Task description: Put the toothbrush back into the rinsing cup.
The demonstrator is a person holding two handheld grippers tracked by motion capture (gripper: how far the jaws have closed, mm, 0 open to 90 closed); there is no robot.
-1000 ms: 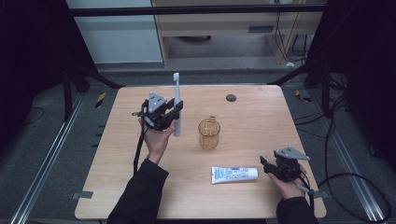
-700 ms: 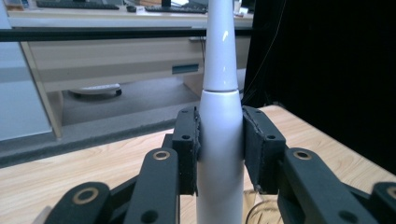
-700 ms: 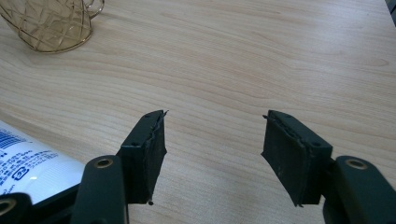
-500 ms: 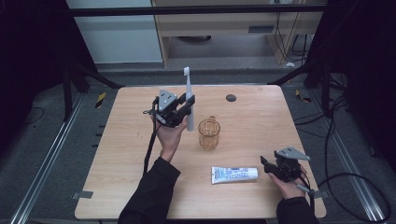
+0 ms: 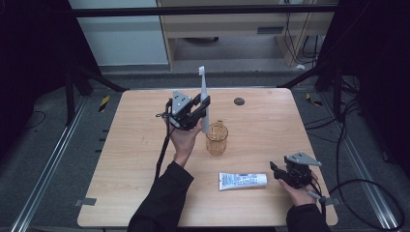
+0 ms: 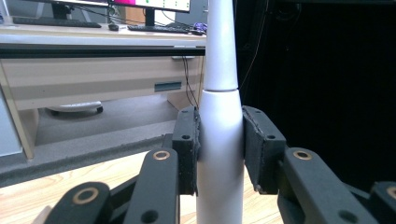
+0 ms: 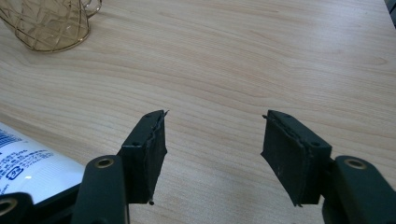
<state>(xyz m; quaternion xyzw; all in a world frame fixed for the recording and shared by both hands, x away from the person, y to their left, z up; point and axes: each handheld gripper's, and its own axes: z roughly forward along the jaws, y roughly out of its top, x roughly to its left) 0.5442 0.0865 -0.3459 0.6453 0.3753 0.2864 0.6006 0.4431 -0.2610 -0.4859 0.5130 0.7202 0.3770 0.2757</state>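
A white electric toothbrush stands upright in the air, held at its handle by my left gripper, whose pads press on both sides of it. It hangs just left of and above an amber wire cup in the middle of the table; the cup's base also appears in the right gripper view. A white toothpaste tube lies flat near the front edge, its end beside my right gripper. My right gripper rests open at the front right, nothing between its pads.
The wooden table has a small dark round disc near its back edge. Black frame legs and cables stand around the table on the grey floor. A desk with drawers stands beyond the far edge.
My left gripper has carried the toothbrush to the right, from left of the cup to right beside it. The right gripper and the tube have stayed put.
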